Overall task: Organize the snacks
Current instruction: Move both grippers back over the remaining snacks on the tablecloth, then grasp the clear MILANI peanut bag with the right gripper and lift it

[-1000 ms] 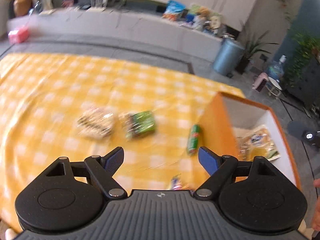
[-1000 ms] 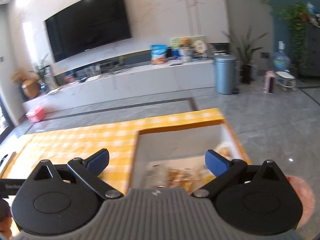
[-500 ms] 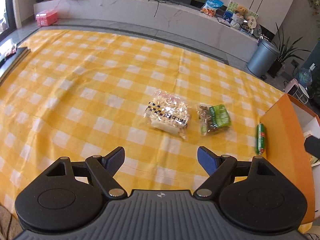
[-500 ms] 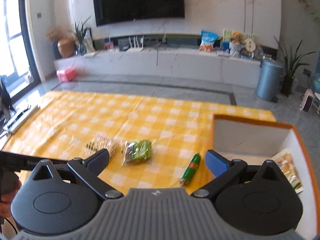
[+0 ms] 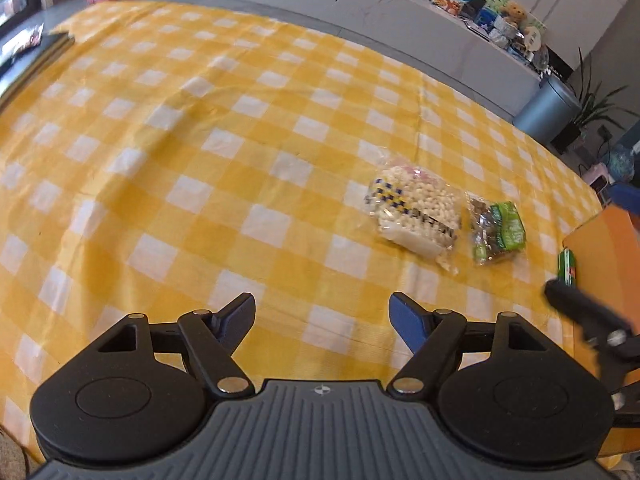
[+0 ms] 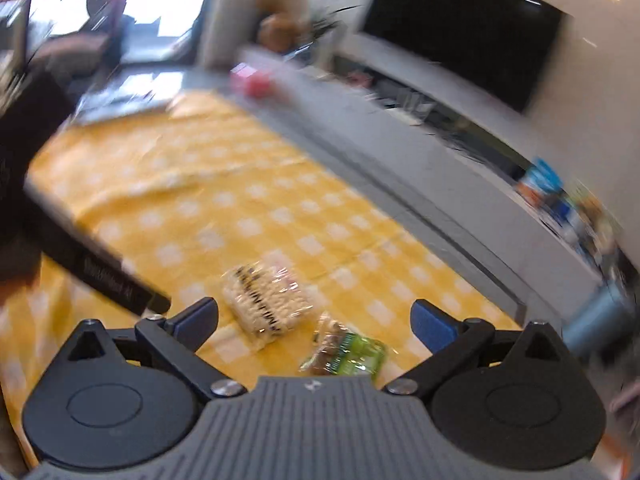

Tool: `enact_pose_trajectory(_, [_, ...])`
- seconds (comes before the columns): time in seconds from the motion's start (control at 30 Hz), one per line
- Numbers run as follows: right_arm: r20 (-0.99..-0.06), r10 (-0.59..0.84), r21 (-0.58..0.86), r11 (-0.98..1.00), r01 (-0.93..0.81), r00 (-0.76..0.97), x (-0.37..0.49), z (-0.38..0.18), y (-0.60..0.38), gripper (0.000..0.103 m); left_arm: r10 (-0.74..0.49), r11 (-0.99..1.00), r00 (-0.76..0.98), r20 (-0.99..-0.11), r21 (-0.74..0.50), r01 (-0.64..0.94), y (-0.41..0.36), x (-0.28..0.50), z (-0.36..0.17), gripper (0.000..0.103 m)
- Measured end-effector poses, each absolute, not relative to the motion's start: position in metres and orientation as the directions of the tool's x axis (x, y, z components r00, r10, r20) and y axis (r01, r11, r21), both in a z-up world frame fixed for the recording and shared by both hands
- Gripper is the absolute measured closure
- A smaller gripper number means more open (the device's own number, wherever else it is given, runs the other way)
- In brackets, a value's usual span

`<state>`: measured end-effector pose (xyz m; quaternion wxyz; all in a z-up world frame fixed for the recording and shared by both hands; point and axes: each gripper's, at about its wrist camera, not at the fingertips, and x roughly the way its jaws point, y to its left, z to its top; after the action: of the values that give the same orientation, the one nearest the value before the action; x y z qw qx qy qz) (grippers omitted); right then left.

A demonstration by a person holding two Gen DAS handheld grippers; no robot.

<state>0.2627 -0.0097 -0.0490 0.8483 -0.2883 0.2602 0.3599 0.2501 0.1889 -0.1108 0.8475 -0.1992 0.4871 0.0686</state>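
A clear bag of pale puffed snacks lies on the yellow checked tablecloth, with a green-labelled snack pack to its right and a green sausage stick beside the orange box. My left gripper is open and empty, hovering short of the snacks. My right gripper is open and empty, just above the puffed bag and green pack; its view is blurred.
The orange box stands at the table's right edge. A dark flat object lies at the table's far left. A grey bin, plants and a long white TV bench with snack bags stand beyond the table.
Both grippers have swung left, away from the orange box and toward the snacks. The right gripper now points at the puffed bag and green pack. Both stay open.
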Motion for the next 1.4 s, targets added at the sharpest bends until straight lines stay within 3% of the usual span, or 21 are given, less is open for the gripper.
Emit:
enact_pose_trajectory(0.2, [-0.768, 0.499, -0.246, 0.35, -0.904, 0.402, 0.3, -0.077, 0.036, 0.003, 0.001, 0.888, 0.507, -0.862, -0.233, -0.396, 0.216, 0.247, -0.115, 0.013])
enact_pose_trajectory(0.37, [-0.804, 0.496, -0.216, 0.268, -0.939, 0.327, 0.338, -0.098, 0.062, 0.003, -0.037, 0.883, 0.504, -0.863, -0.264, -0.388, 0.225, 0.248, -0.12, 0.014])
enact_pose_trajectory(0.6, [-0.919, 0.346, -0.118, 0.214, -0.97, 0.189, 0.373, -0.129, 0.091, 0.004, -0.072, 0.863, 0.506, -0.86, -0.308, -0.401, 0.238, 0.247, -0.123, 0.016])
enact_pose_trajectory(0.83, [-0.944, 0.302, -0.057, 0.257, -0.965, 0.136, 0.384, -0.142, 0.101, 0.011, -0.08, 0.859, 0.51, -0.856, -0.318, -0.4, 0.241, 0.247, -0.123, 0.016])
enact_pose_trajectory(0.97, [-0.946, 0.298, -0.043, 0.274, -0.961, 0.127, 0.385, -0.138, 0.102, 0.023, -0.074, 0.864, 0.506, -0.859, -0.309, -0.398, 0.239, 0.248, -0.123, 0.016])
enact_pose_trajectory(1.17, [-0.948, 0.271, -0.078, 0.314, -0.946, 0.168, 0.378, -0.133, 0.1, 0.025, -0.082, 0.86, 0.506, -0.859, -0.317, -0.399, 0.242, 0.248, -0.123, 0.017])
enact_pose_trajectory(1.4, [-0.87, 0.379, -0.113, 0.471, -0.875, 0.316, 0.349, -0.091, 0.078, 0.024, -0.045, 0.866, 0.485, -0.873, -0.277, -0.417, 0.238, 0.247, -0.121, 0.018])
